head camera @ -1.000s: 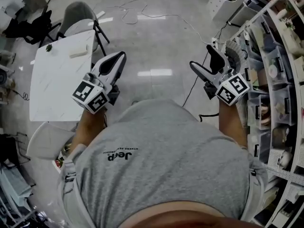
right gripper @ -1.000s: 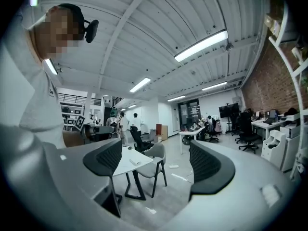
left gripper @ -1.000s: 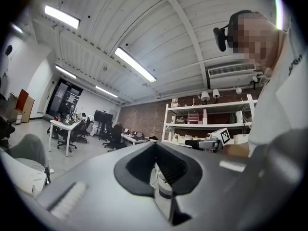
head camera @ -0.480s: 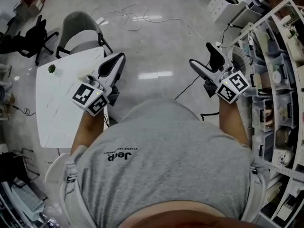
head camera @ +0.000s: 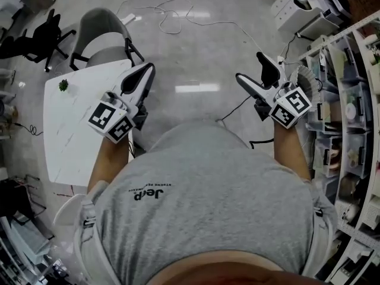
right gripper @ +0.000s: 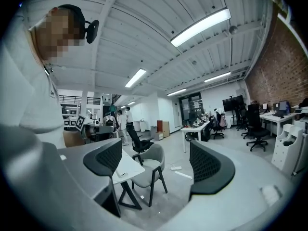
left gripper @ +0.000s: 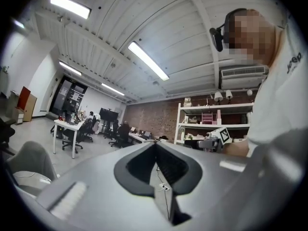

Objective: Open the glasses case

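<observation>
Hovering over table (head camera: 70, 136), left tool (head camera: 144, 73) closed; right tool (head camera: 252, 71) parted.

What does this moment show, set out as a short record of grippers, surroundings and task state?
left gripper: jaws together at the tips, nothing held, raised in front of the person
right gripper: jaws apart, nothing between them, raised likewise
table: white, ahead on the person's left, partly under the left gripper in the head view
on table: small green plant near the far corner
chair: grey, at the table's far side
shelving: stocked, along the person's right
glasses case: not seen in any view
task state: not begun
</observation>
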The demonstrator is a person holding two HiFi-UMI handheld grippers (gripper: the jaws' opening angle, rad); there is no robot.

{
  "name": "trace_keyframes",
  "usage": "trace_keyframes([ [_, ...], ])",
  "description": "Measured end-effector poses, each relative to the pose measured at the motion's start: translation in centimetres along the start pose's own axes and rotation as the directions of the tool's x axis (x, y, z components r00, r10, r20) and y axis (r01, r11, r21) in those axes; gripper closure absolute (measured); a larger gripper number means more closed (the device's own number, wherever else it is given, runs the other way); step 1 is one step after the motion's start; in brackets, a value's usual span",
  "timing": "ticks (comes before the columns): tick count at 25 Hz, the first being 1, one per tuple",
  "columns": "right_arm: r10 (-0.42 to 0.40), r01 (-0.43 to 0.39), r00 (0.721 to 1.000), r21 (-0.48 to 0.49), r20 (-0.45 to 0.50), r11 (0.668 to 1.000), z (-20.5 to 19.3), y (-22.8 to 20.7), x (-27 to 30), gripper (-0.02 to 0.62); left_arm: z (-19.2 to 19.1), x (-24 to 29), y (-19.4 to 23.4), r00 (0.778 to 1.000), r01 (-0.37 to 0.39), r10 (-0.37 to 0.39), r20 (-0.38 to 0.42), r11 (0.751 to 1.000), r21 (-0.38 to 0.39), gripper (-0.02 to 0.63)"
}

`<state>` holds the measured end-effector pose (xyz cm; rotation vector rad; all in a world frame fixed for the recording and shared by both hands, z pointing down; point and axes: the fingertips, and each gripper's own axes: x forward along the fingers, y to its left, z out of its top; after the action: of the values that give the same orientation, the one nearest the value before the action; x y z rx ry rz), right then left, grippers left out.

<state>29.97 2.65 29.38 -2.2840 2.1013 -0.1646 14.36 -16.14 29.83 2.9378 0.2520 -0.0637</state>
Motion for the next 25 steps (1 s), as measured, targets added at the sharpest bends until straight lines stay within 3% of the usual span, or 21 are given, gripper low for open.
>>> trace_keyframes([
  [5, 0.075, -0.076, 0.997, 0.011, 0.014, 0.997, 0.1, -6.2, 0.7, 0.178, 0.1, 4.7, 0.1, 0.997, -0.083, 0.083, 0.007, 0.996, 0.033, 0.583],
  [12, 0.181, -0.181, 0.983, 0.001, 0.032, 0.983, 1.9, -15.5, 1.1, 0.178, 0.8, 12.4, -0.6, 0.982, -0.189, 0.189, 0.011, 0.982, 0.013, 0.583],
  [16, 0.202, -0.203, 0.979, 0.035, 0.029, 0.979, 0.7, -19.7, 1.9, 0.178, 0.3, 15.3, -0.9, 0.977, -0.214, 0.214, -0.001, 0.977, 0.004, 0.584],
  [21, 0.22, -0.22, 0.975, 0.066, 0.016, 0.973, -0.8, -18.6, 4.0, 0.178, 0.1, 13.9, 0.2, 0.974, -0.225, 0.225, -0.033, 0.974, 0.016, 0.583],
  [25, 0.19, -0.19, 0.982, 0.059, 0.006, 0.98, -0.6, -16.1, 6.4, 0.179, 1.0, 12.1, 2.9, 0.983, -0.182, 0.182, -0.01, 0.983, 0.001, 0.583],
])
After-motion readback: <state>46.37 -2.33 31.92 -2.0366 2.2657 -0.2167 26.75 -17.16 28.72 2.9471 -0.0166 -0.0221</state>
